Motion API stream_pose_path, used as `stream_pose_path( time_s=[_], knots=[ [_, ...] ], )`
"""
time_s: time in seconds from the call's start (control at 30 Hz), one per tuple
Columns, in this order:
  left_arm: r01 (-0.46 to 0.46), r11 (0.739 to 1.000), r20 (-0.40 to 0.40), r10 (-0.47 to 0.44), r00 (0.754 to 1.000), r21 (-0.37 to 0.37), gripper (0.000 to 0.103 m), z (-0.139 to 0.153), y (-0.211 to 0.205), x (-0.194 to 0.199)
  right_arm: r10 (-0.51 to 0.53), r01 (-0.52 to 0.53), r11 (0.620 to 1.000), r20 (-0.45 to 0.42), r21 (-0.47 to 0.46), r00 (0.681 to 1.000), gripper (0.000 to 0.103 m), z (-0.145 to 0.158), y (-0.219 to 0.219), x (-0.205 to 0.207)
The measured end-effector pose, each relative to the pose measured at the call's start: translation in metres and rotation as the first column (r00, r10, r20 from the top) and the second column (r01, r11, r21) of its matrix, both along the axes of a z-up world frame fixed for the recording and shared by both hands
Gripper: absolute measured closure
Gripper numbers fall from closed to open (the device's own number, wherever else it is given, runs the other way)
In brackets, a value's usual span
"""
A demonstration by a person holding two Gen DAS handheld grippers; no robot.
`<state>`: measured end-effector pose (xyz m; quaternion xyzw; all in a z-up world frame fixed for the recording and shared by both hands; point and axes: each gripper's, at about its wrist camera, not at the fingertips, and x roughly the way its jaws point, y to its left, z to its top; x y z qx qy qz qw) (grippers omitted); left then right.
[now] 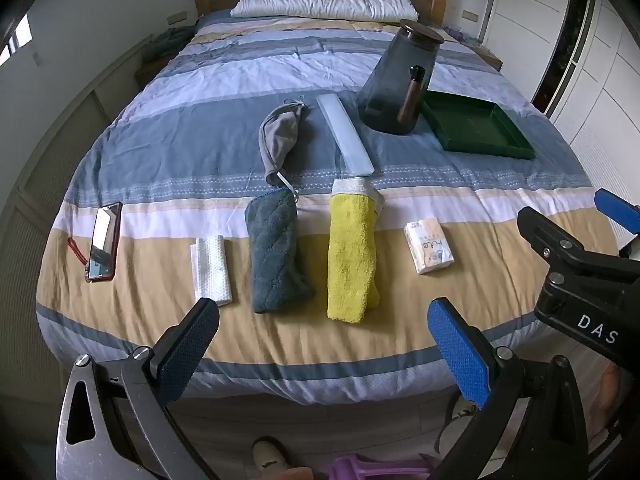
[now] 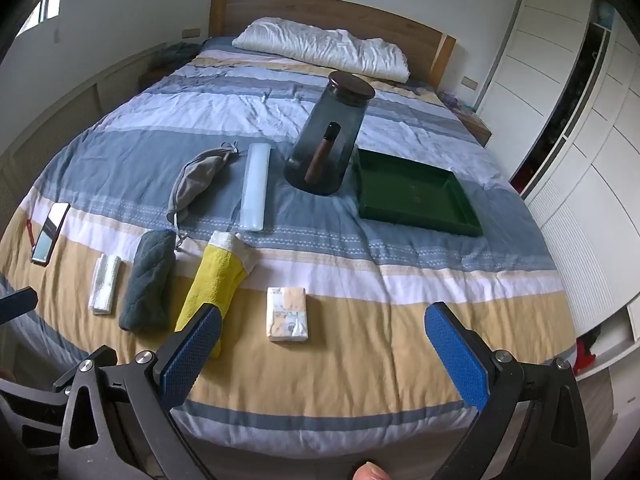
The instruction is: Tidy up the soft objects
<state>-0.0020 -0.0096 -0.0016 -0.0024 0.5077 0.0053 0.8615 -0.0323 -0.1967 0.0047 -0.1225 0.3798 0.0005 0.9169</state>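
Left gripper point(image 1: 324, 344): fingers spread wide, nothing between them; hangs over the foot edge of the bed point(image 1: 280, 344), at 6 o'clock of the cloth row.
Right gripper point(image 2: 324, 348): fingers spread wide, holding nothing; also over the foot edge, with the tissue pack ahead between the 2 pads.
Cloths: 3 folded, side by side on the tan stripe near the foot. White cloth point(image 1: 211, 270), grey-blue quilted cloth point(image 1: 276, 252), yellow towel point(image 1: 352, 252), in that order left to right, close but apart.
Yellow towel detail: a white band at its far end, 12 o'clock side.
Tissue pack point(image 1: 430, 246): 1, at 3 o'clock of the yellow towel, well apart from it.
Grey pouch point(image 1: 280, 136): 1, drawstring type, lying at 12 o'clock of the quilted cloth; its cord reaches that cloth's far end.
Pale flat case point(image 1: 346, 136): 1, long, translucent, at 3 o'clock of the pouch and 12 o'clock of the towel.
Green tray point(image 1: 476, 126): 1, at 1 o'clock of the cloth row, on the blue stripe.
Smoked jar point(image 1: 396, 80): 1, upright, dark lid on, a brown cylinder visible inside; just beside the tray's left edge, whether touching I cannot tell.
Phone point(image 1: 105, 242): 1, red case, at 9 o'clock of the white cloth.
Pillow point(image 1: 324, 0): 1, white, against the headboard.
In the way: the jar stands between the flat case and the tray.
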Motion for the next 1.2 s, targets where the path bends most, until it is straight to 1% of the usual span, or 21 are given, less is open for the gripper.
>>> stream_pose_path(
  time_s=[0.1,0.2,0.63,1.2],
  knots=[
    [-0.004,1.0,0.002,0.004,1.0,0.002,0.001,0.0,-0.003,-0.001,-0.001,0.001,1.0,0.002,0.002,1.0,0.0,0.0,-0.001,-0.002],
    [0.001,1.0,0.004,-0.001,1.0,-0.003,0.001,0.003,0.005,-0.002,0.0,0.0,1.0,0.002,0.002,1.0,0.0,0.0,-0.001,-0.002],
    [-0.003,1.0,0.007,0.003,1.0,0.0,0.001,0.007,0.01,-0.005,0.001,-0.001,1.0,0.004,-0.001,1.0,0.0,-0.002,-0.001,-0.005],
    [-0.002,1.0,0.007,0.002,1.0,0.004,0.001,0.006,0.008,-0.006,0.0,0.0,1.0,-0.002,0.001,1.0,0.0,-0.001,0.0,-0.009]
  ],
)
